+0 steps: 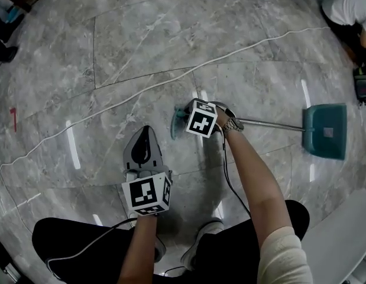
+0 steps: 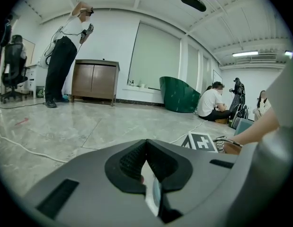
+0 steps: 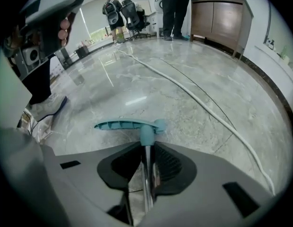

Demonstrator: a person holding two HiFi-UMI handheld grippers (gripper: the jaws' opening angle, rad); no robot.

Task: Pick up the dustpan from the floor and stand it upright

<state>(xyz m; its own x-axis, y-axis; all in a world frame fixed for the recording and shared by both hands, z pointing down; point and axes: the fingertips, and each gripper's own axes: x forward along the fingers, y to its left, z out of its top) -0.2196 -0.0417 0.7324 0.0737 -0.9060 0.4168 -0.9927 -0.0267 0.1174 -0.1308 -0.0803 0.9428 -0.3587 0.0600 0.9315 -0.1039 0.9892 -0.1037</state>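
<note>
The dustpan lies along the floor: its teal pan (image 1: pixel 326 130) is at the right, and a thin metal rod (image 1: pixel 271 124) runs left from it to a teal grip (image 1: pixel 173 126). My right gripper (image 1: pixel 185 117) is shut on that rod just behind the grip. In the right gripper view the rod (image 3: pixel 146 174) passes between the closed jaws of the right gripper (image 3: pixel 147 148), with the teal grip (image 3: pixel 129 125) just past the tips. My left gripper (image 1: pixel 143 144) hovers nearer to me, left of the dustpan, touching nothing. In its own view the left gripper (image 2: pixel 146 148) is shut and holds nothing.
A white cable (image 1: pixel 171 78) crosses the marble floor beyond the dustpan. A person (image 1: pixel 348 5) sits at the far right beside dark gear (image 1: pixel 363 87). A pale ledge (image 1: pixel 342 235) is at my near right. A wooden cabinet (image 2: pixel 94 81) and a standing person (image 2: pixel 61 56) are farther off.
</note>
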